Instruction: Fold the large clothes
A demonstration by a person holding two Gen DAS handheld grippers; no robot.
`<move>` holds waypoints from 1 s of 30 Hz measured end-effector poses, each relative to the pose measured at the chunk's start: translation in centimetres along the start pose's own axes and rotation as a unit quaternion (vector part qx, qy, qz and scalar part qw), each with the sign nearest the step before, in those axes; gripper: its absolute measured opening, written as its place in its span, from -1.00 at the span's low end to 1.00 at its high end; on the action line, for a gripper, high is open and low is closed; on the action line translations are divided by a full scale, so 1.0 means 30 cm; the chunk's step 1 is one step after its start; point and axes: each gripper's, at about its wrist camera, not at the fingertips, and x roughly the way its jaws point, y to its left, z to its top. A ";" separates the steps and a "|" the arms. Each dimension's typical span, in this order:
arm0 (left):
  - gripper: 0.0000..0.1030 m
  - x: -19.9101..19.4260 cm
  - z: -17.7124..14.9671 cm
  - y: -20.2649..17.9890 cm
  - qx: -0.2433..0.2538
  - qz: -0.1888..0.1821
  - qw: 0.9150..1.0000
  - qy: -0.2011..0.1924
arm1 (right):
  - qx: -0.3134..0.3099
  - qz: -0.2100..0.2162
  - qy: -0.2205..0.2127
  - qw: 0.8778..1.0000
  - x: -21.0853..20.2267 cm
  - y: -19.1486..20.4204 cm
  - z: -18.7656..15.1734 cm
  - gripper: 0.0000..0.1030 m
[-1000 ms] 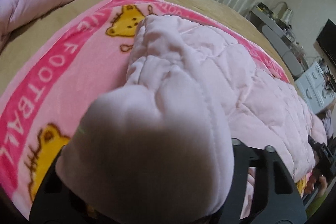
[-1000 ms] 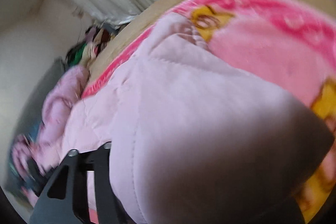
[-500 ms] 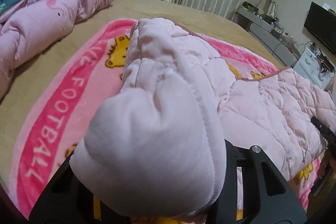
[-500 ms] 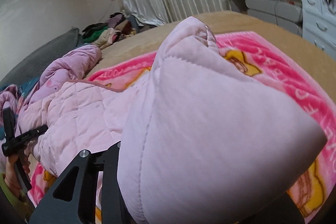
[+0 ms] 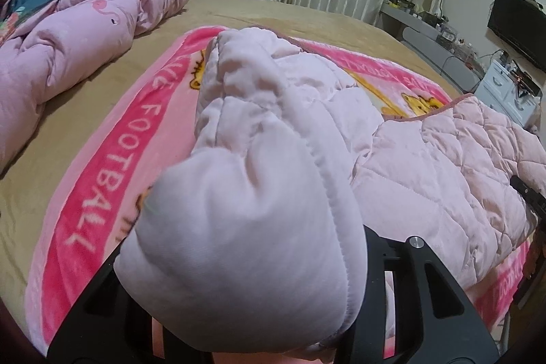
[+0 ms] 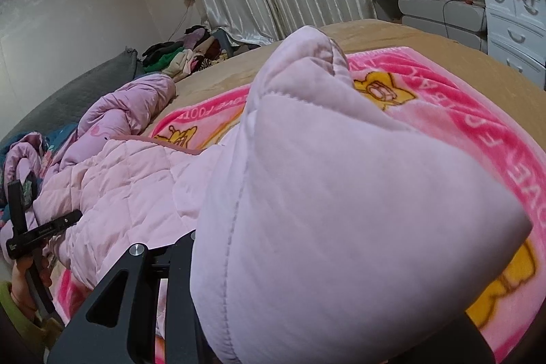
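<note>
A pale pink quilted padded garment (image 5: 426, 166) lies on a pink cartoon blanket (image 5: 112, 152) on the bed. My left gripper (image 5: 252, 306) is shut on a bunched sleeve end of the garment, which bulges over the jaws and hides the fingertips. My right gripper (image 6: 307, 312) is shut on another sleeve end of the garment (image 6: 129, 179), which likewise covers its fingertips. Each gripper shows at the edge of the other's view: the right one in the left wrist view (image 5: 529, 197), the left one in the right wrist view (image 6: 37, 231).
A rumpled pink duvet (image 5: 68, 36) lies at the bed's head side. The tan bed sheet (image 5: 307, 19) surrounds the blanket. A clothes pile (image 6: 184, 53) sits by the curtains. White drawers (image 6: 512, 19) and a grey desk stand beyond the bed's far edge.
Both grippers have pulled back and levelled out with the sleeve ends in them. The quilted body now lies spread flatter across the blanket between them.
</note>
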 end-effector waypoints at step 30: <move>-0.03 0.063 -0.136 -0.036 0.000 0.071 0.997 0.034 | 0.119 -0.020 0.062 0.991 0.091 -0.158 -0.115 0.04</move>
